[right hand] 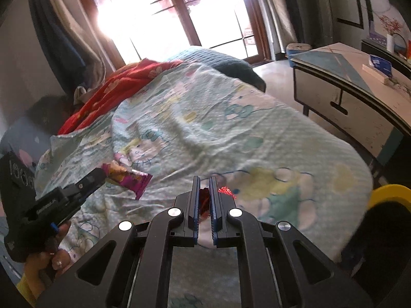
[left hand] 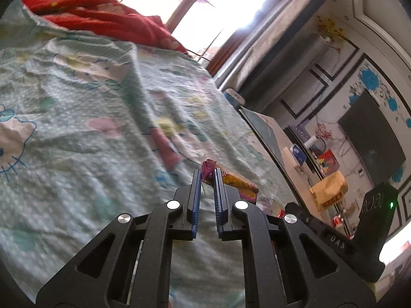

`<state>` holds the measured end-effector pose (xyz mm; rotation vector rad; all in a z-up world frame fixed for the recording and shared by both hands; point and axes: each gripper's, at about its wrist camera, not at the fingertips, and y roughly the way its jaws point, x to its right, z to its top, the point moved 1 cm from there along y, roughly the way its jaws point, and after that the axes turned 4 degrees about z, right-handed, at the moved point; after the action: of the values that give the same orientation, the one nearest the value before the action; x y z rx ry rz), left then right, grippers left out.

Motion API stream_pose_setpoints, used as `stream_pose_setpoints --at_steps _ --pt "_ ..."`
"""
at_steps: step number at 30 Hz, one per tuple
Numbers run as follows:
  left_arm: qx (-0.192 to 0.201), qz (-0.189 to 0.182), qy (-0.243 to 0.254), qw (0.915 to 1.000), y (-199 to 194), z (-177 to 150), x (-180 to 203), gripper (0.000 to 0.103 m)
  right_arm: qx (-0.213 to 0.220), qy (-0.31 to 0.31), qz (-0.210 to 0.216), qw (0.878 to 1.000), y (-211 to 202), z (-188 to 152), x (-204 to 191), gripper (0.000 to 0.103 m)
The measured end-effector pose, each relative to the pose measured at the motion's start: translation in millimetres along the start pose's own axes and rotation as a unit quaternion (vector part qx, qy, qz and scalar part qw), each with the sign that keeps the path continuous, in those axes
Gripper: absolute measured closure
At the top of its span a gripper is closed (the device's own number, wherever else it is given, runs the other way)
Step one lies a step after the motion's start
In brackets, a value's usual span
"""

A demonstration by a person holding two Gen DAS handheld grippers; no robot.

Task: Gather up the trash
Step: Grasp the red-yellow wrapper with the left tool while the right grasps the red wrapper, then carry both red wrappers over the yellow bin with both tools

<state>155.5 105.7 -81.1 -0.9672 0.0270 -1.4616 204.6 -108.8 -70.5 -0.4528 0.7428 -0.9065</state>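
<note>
- The purple-and-orange snack wrapper hangs above the bedsheet, pinched at one end by the left gripper. In the left wrist view most of it is hidden behind the blue pads, and only a crumpled magenta tip and an orange stretch show.
- The left gripper's fingers are drawn in narrow, clamped on that wrapper.
- A shiny red wrapper sits between the right gripper's fingers, which are nearly together and pressing it; only a thin strip shows, plus a glinting red fringe at the right pad's outer edge. Its print is unreadable.
- A yellow rim at the lower right is cut off by a dark blurred shape.
- A red blanket lies by the window.
</note>
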Motion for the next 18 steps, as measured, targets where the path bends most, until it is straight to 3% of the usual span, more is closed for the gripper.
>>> stream_pose_setpoints --at_steps 18 --pt "0.007 -0.037 0.114 0.9928 -16.9 -29.8 79.7 0.097 0.067 0.018 -0.043 0.997 -75.1 11.7 47.0 0.096"
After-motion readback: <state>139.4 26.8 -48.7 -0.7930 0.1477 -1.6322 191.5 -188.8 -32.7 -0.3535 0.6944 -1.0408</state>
